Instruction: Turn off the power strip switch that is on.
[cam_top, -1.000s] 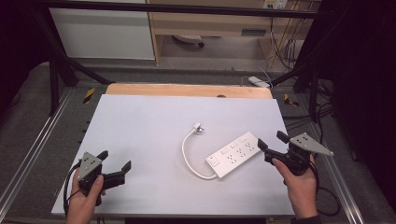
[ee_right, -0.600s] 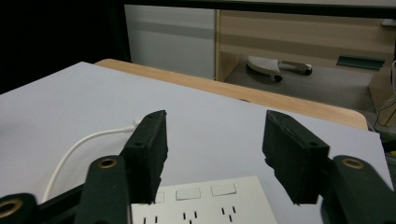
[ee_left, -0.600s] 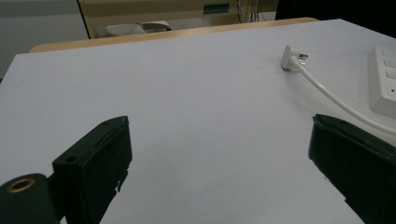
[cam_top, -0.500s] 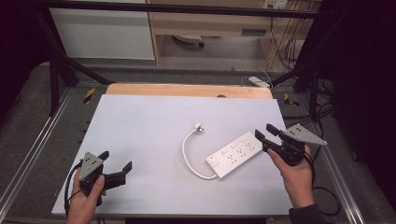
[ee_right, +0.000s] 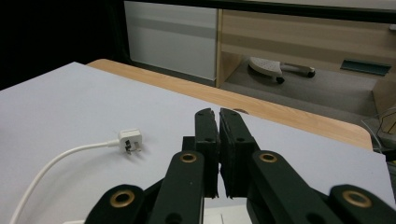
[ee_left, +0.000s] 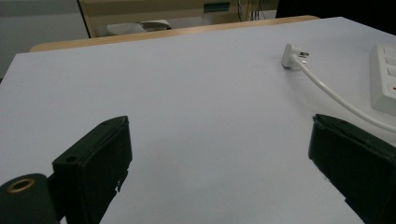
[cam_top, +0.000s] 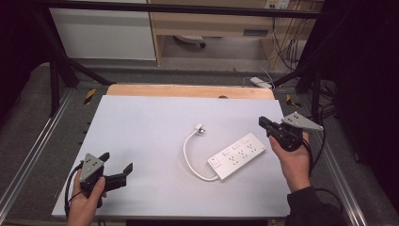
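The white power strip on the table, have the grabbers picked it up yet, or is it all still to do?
Nothing looks done yet. The power strip lies flat on the table, its plug loose at the end of the curled cord. Nothing is in hand: the right gripper is shut on nothing, just past the strip's far end, and the left gripper is open near the front edge. Any grabbing is still to come.

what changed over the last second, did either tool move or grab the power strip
The right tool lifted up and away from the end of the power strip, and its jaws went from spread to shut on nothing. Nothing was picked up. The left tool stayed open at the near left of the table, and the power strip, its cord and plug lie where they were.
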### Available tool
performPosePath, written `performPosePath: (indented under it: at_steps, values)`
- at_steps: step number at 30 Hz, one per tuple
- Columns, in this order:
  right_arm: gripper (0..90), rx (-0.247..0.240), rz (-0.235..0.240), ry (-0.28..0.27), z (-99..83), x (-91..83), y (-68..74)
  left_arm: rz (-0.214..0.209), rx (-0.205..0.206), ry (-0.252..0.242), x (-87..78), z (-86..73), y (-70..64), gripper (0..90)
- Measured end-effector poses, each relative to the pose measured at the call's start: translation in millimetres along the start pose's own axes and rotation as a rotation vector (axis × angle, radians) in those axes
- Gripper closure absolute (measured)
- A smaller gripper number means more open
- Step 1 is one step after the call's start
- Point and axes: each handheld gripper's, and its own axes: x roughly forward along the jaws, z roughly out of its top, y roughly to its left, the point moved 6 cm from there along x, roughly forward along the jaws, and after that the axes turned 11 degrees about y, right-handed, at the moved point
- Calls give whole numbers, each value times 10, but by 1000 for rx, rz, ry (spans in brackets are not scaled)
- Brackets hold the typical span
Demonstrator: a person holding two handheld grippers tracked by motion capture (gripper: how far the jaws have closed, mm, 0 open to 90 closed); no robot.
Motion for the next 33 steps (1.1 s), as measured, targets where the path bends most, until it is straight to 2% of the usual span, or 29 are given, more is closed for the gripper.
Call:
performPosePath:
  at_steps: [3,10,21,33]
  values:
    - [880,12,10,3,5,47,-17,-2,-3,-4,-4,2,-3,63]
    - [894,-11,4,38,-30,172,-24,-1,4,3,3,-3,-2,63]
    - [900,-10,1,85,-77,365,-73,1,10,7,7,-5,-9,63]
    - [900,-21,6,149,-149,537,-52,1,11,6,6,-5,-10,63]
